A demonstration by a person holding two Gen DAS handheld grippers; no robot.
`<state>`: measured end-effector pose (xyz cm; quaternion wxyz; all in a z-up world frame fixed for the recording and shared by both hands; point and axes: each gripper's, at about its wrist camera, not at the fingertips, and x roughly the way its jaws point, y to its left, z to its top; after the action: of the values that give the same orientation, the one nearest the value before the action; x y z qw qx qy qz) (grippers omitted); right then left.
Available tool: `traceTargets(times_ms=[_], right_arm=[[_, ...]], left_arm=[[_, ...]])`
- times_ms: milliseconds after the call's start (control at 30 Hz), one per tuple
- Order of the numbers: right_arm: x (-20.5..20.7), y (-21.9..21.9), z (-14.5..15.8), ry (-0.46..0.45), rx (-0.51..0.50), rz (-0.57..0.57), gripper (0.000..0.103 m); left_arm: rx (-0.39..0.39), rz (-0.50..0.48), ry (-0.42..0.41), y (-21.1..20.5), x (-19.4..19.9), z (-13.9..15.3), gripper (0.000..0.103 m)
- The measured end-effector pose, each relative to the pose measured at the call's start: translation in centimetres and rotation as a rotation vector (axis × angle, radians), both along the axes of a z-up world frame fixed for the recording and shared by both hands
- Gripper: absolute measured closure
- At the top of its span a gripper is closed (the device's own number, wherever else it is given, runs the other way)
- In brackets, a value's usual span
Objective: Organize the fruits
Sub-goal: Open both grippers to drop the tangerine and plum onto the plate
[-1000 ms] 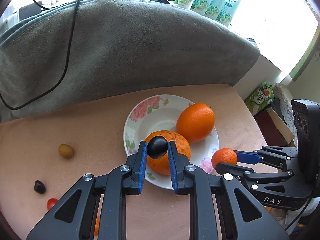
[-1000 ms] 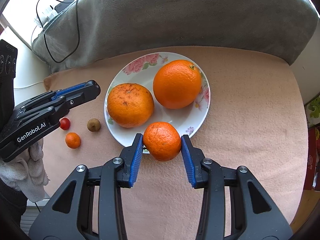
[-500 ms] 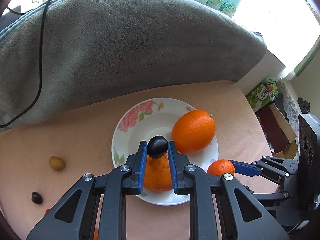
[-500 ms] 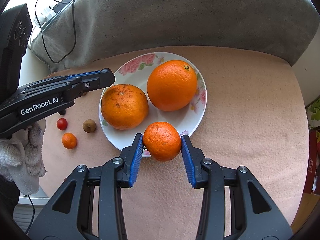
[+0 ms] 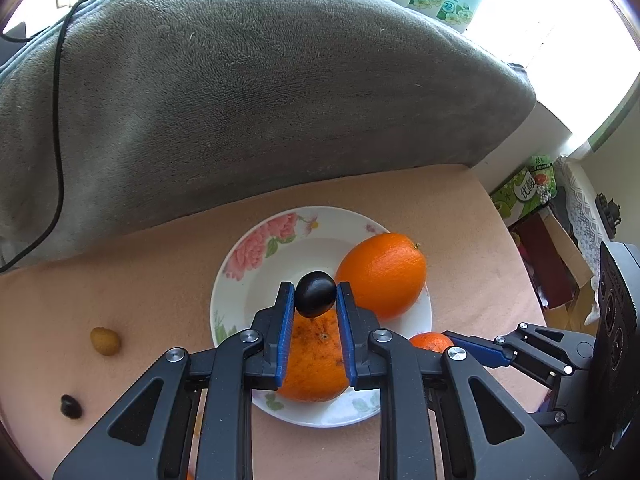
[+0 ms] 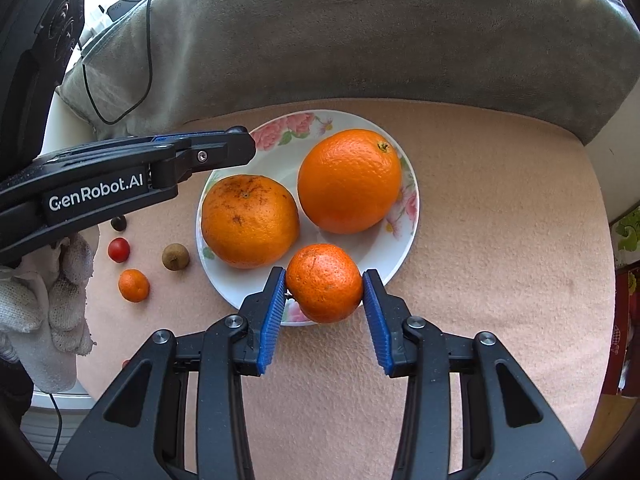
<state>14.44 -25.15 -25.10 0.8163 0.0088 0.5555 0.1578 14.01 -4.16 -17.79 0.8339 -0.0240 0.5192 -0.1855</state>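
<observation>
**Both fruits hover over the plate**

Your right tool (image 6: 324, 282) grips the mandarin (image 6: 324, 282) above the plate's (image 6: 412, 216) near rim. Your left tool (image 5: 315, 294) pinches a dark grape (image 5: 315, 294) farther in, over bare plate centre, beyond the speckled orange (image 5: 316, 360).

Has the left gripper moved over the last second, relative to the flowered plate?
Yes. The left gripper, shut on the dark grape, has advanced from the near rim of the plate to over its centre, past the speckled orange.
</observation>
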Motion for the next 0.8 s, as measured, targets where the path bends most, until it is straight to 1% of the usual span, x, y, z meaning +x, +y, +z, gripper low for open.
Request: traceTargets(times_ms=[33, 67, 100, 133, 267, 300, 333, 600, 667, 733, 800], right_arm=[[0.0, 0.0, 0.1, -0.006, 0.001, 0.0, 0.055], [0.0, 0.0, 0.3, -0.013, 0.0, 0.0, 0.052], [0.0, 0.1, 0.5, -0.023, -0.003, 0.0, 0.047], [0.0, 0.1, 0.7, -0.031, -0.005, 0.0, 0.044], [0.2, 0.6, 1.0, -0.04, -0.008, 0.014, 0.041], [0.2, 0.7, 1.0, -0.041, -0.012, 0.017, 0.041], [0.1, 0.9, 1.1, -0.043, -0.013, 0.02, 0.041], [-0.7, 1.1, 1.3, -0.052, -0.006, -0.003, 0.041], [-1.0, 1.2, 1.4, -0.057, -0.01, -0.005, 0.038], [-1.1, 1.2, 1.6, -0.067, -0.014, -0.007, 0.032], [-1.3, 1.4, 1.7, -0.071, -0.016, -0.005, 0.032]], left_arm=[[-0.001, -0.001, 0.001, 0.0, 0.0, 0.0, 0.082], [-0.002, -0.003, 0.0, 0.0, 0.1, 0.0, 0.079], [-0.001, -0.003, -0.003, -0.1, 0.1, 0.1, 0.072], [-0.002, -0.002, -0.007, 0.0, 0.1, 0.2, 0.066], [-0.001, 0.001, -0.017, 0.1, 0.0, 0.5, 0.064], [-0.001, 0.005, -0.019, 0.1, 0.0, 0.6, 0.058], [-0.003, 0.007, -0.022, 0.2, 0.0, 0.7, 0.055], [-0.002, 0.001, -0.037, 0.5, -0.3, 1.3, 0.055], [-0.004, 0.003, -0.04, 0.7, -0.3, 1.5, 0.054], [-0.009, 0.008, -0.043, 1.0, -0.4, 1.6, 0.05], [-0.013, 0.012, -0.044, 1.4, -0.5, 1.7, 0.05]])
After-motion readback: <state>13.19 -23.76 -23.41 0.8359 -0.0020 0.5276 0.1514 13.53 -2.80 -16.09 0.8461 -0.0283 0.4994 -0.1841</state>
